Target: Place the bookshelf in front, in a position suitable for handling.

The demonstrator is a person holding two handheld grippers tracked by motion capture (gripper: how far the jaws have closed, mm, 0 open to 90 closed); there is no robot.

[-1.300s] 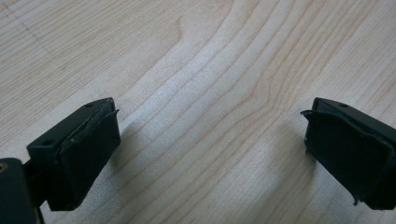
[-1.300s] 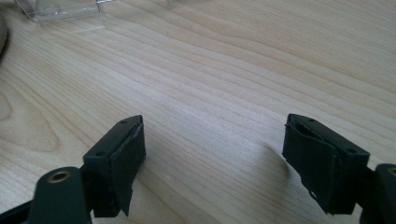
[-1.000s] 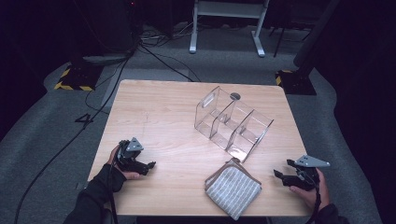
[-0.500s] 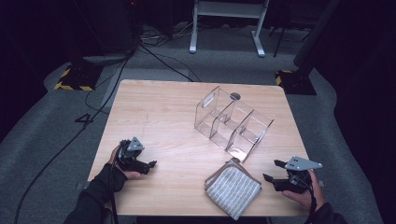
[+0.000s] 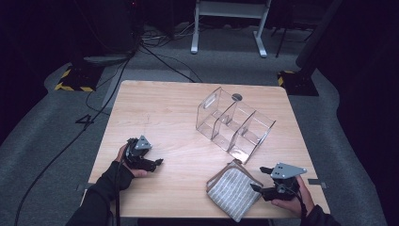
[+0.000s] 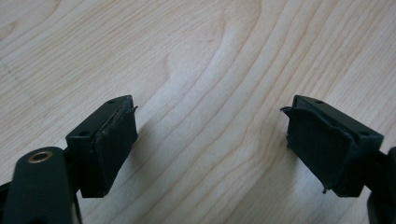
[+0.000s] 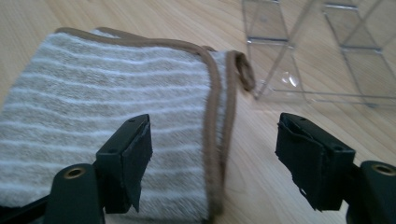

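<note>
Left claw (image 5: 157,162) is sitting wide open over bare bench (image 5: 164,113), nothing between its jaws. Right claw (image 5: 256,188) is also gaping wide, straddling the brown-trimmed edge of the folded striped towel (image 5: 233,190) lying near the front edge, just beside the clear acrylic organizer (image 5: 235,125).

On the wooden tabletop (image 5: 169,108) a clear three-compartment organizer (image 5: 234,124) stands behind a folded striped towel (image 5: 234,190), with the left gripper (image 5: 149,161) well apart and the right gripper (image 5: 264,187) just beside the towel.
</note>
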